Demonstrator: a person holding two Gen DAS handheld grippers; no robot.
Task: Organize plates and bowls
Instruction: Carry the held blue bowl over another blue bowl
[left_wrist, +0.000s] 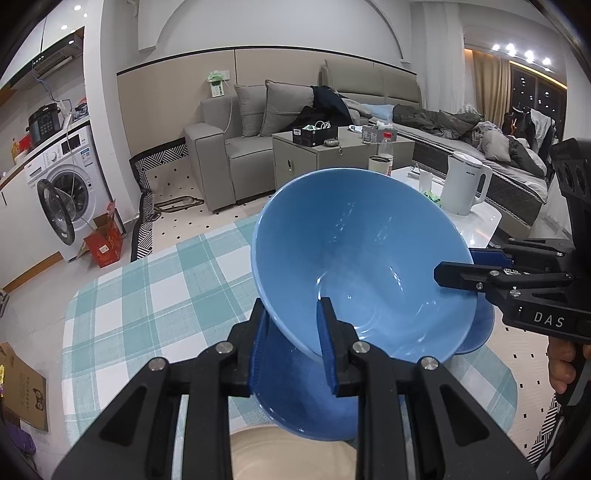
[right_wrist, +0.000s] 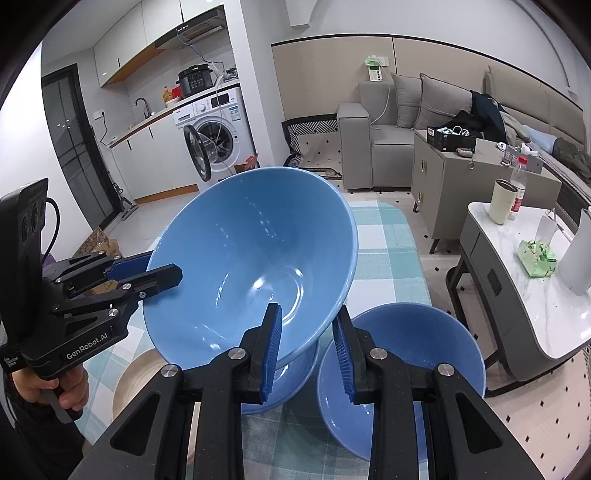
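Midway, both the left tool (left_wrist: 291, 343) and right tool (right_wrist: 306, 350) clamp the large blue bowl's (right_wrist: 251, 258) rim, lifted over a smaller blue bowl (right_wrist: 402, 354) and, seemingly, a beige plate (right_wrist: 133, 380) awaiting stacking on the bench (left_wrist: 147, 295).

"DAS" is printed on the right gripper (left_wrist: 456, 271); "GenRobot.AI" is printed on the left gripper (right_wrist: 162, 275). Other labels unreadable.

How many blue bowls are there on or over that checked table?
2: a big blue bowl held tilted in the air by both grippers, and a smaller blue bowl on the checked tablecloth beneath. More may be hidden.
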